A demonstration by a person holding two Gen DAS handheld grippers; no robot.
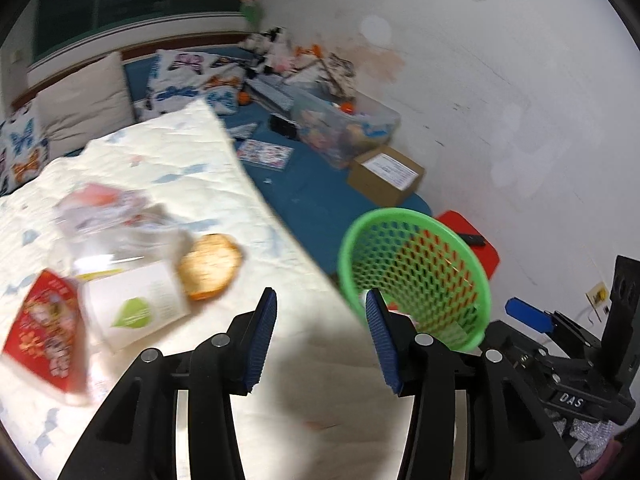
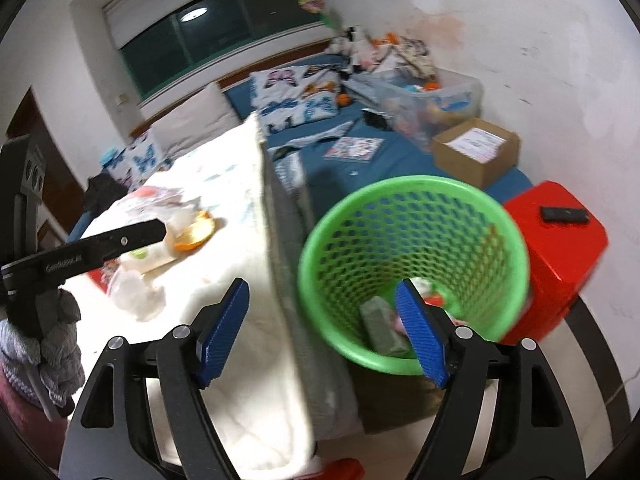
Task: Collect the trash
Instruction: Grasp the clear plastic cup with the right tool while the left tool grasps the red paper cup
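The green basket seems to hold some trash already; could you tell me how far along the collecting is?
Done: the green basket holds a few scraps at its bottom. In hand: nothing; the left gripper and right gripper are both open and empty. Left: the red packet, white packet and orange peel lie on the bed.

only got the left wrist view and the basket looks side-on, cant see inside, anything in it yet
Observer: Yes. From the right wrist, the green basket holds a grey-green block at its bottom.
Operator: anything else in there
Observer: Some white and red scraps beside that block; too blurred to name.
Operator: right hand-held gripper holding anything
Observer: No. The right hand-held gripper is open and empty, above the basket's near rim.
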